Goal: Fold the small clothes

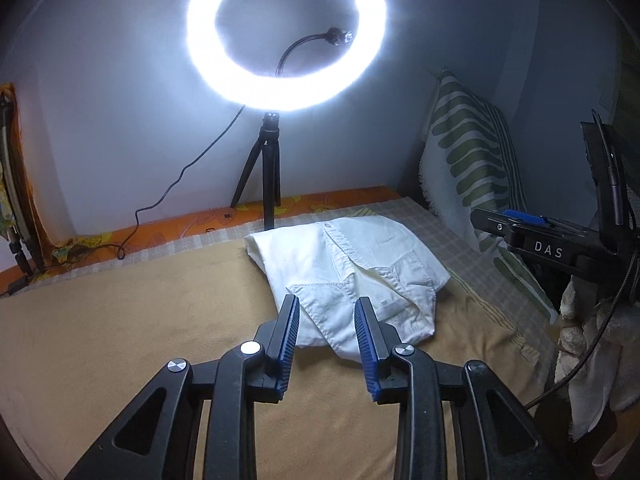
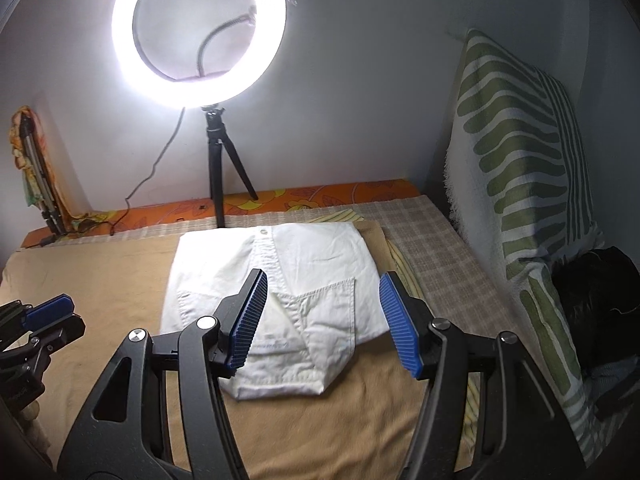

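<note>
A small white shirt (image 1: 348, 276) lies folded into a compact bundle on the tan blanket (image 1: 120, 340), collar towards me. It also shows in the right wrist view (image 2: 280, 280). My left gripper (image 1: 326, 304) is open and empty, its blue pads just above the shirt's near edge. My right gripper (image 2: 322, 284) is open wide and empty, hovering over the shirt's near half. The left gripper appears at the left edge of the right wrist view (image 2: 48, 312), and the right gripper's body at the right of the left wrist view (image 1: 548, 248).
A lit ring light on a black tripod (image 1: 268, 168) stands at the back of the bed, its cable trailing left. A green-striped pillow (image 2: 528, 168) leans against the right wall. A checked sheet (image 2: 420, 232) and an orange floral mattress edge (image 1: 200, 220) border the blanket.
</note>
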Tool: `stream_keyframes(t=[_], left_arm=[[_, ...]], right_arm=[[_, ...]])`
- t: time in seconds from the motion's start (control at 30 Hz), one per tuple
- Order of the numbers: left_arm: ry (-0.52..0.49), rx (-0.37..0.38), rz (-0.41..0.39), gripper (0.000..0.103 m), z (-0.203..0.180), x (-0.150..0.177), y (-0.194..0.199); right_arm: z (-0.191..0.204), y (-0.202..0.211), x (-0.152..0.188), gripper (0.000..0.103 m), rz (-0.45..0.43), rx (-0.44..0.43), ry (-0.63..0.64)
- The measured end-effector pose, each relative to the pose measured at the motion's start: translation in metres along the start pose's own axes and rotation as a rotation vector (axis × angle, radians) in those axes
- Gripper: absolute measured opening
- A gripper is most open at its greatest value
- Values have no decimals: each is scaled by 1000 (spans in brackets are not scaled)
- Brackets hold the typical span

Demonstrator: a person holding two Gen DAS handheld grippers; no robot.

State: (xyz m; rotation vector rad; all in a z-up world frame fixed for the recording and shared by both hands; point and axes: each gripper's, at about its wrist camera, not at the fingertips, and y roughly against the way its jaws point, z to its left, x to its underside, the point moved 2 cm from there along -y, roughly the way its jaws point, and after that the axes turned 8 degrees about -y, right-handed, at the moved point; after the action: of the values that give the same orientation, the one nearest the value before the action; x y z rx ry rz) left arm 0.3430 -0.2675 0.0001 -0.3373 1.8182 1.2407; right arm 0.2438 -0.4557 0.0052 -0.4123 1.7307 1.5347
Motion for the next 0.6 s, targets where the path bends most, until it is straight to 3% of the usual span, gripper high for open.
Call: stream_keyframes(t=[0.4, 0.6], left_arm=[[-77, 5, -52, 45, -23, 36, 96], [-85, 0, -79, 63, -29, 59, 136]], right_arm=[[28, 89, 37, 79, -62, -21, 1], [43, 125, 62, 87, -76, -29, 15]])
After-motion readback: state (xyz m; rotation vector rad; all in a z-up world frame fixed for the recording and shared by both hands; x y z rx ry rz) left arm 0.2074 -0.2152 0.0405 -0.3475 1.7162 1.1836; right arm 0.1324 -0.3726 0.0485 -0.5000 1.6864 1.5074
